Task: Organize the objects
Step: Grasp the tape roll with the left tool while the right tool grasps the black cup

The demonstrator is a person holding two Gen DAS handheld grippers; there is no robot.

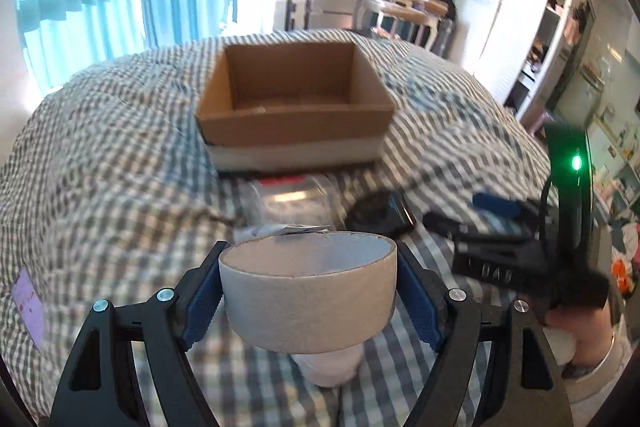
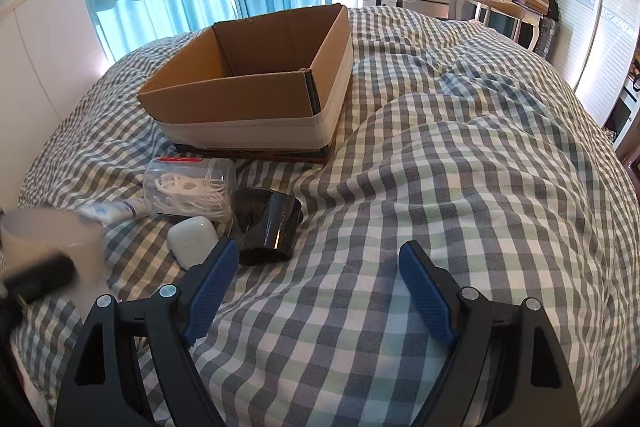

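My left gripper (image 1: 312, 255) is shut on a grey roll of tape (image 1: 308, 303), its blue pads pressing both sides and holding it above the bed. An open cardboard box (image 1: 296, 115) (image 2: 240, 107) stands further back on the checked cover. On the cover in front of the box lie a clear jar of floss picks (image 2: 188, 187), a tube (image 2: 116, 209), a white earbud case (image 2: 192, 237) and a black nozzle-like piece (image 2: 268, 223). To the right of these things my right gripper (image 2: 320, 251) hangs open over bare cover. The tape roll (image 2: 52, 239) appears blurred at the far left of the right wrist view.
The bed's checked cover (image 2: 440, 187) lies in soft folds on the right. A purple paper (image 1: 28, 303) lies at the left. Blue curtains, a dressing table (image 2: 500, 3) and a wardrobe stand beyond the bed. A hand (image 1: 580, 339) holds the right gripper.
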